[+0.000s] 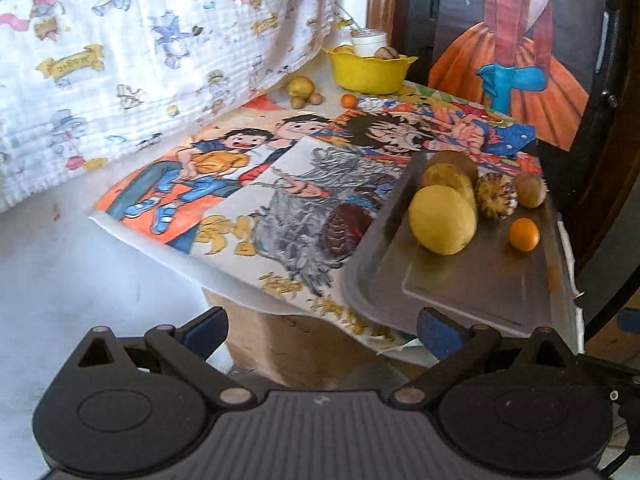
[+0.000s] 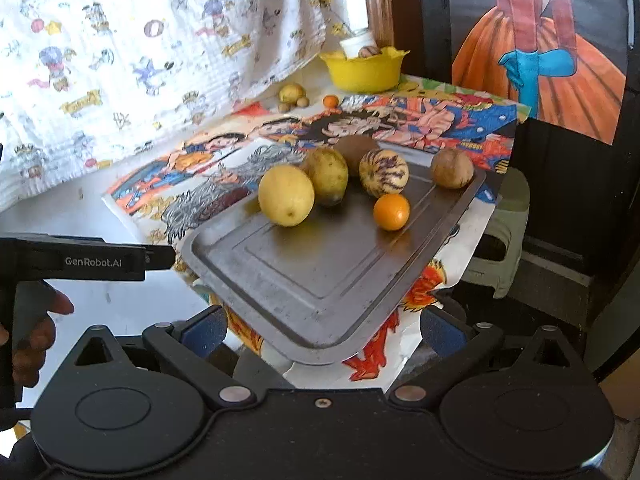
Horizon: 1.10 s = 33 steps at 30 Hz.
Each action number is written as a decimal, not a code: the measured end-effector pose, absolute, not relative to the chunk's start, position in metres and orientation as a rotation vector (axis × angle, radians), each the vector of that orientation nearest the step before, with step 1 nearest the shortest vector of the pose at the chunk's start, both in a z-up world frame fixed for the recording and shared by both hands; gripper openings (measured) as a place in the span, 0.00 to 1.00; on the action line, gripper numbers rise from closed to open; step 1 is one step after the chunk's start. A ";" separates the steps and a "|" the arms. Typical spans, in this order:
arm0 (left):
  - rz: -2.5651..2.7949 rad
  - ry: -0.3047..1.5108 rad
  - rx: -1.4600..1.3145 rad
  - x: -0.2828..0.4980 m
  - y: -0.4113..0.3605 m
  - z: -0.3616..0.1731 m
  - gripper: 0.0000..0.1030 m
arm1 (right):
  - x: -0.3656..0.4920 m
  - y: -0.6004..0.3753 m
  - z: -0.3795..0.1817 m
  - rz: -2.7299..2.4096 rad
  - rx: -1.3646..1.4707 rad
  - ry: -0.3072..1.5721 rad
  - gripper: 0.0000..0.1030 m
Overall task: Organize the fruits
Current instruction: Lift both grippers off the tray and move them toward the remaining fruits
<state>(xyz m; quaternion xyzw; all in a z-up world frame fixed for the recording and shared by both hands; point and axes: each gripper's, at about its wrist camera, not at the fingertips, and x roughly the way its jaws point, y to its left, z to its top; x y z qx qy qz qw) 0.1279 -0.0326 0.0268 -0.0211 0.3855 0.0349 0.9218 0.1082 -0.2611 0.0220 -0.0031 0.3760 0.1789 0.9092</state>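
Rectangular grey metal tray (image 2: 320, 276) near right on the tabletop (image 1: 280, 216), over colourful cartoon-drawing sheets (image 1: 248, 184), one near corner overhanging the edge. Six fruits on the tray's far half: large smooth yellow lemon-like fruit (image 2: 286, 195) at left, touching a duller yellow-green oval fruit (image 2: 329, 175) just behind; brown round fruit (image 2: 356, 154) farther back, partly hidden; cream round fruit with purple stripes (image 2: 383, 171) in the middle; small bright orange citrus (image 2: 391, 212) alone, nearer, just right of the lemon-like one; brown wrinkled round fruit (image 2: 452, 168) at far right by the rim. Near half of the tray bare metal. Yellow plastic bowl with wavy rim (image 1: 370, 70) at the far edge of the tabletop, holding a white cup-like container (image 1: 369, 42) and at least one brownish fruit. Small cluster left of the bowl: yellow lumpy fruit (image 1: 300, 86) with two little brown round ones touching it, plus a second tiny orange citrus (image 1: 349, 101) just apart on the right. White printed cartoon cloth (image 1: 140, 60) hanging at far left. Painted picture of an orange skirt and blue glove (image 1: 516, 60) upright at far right. Left gripper (image 1: 322, 330) spread wide, holding nothing, short of the tabletop's near edge. Right gripper (image 2: 324, 330) likewise wide and empty, just before the tray's overhanging corner. Left gripper's black body visible at the left of the right wrist view, hand (image 2: 32, 336) around its handle.
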 end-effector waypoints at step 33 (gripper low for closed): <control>0.325 0.775 -0.089 0.170 0.042 0.035 1.00 | 0.185 -0.255 0.071 0.513 -0.006 0.576 0.99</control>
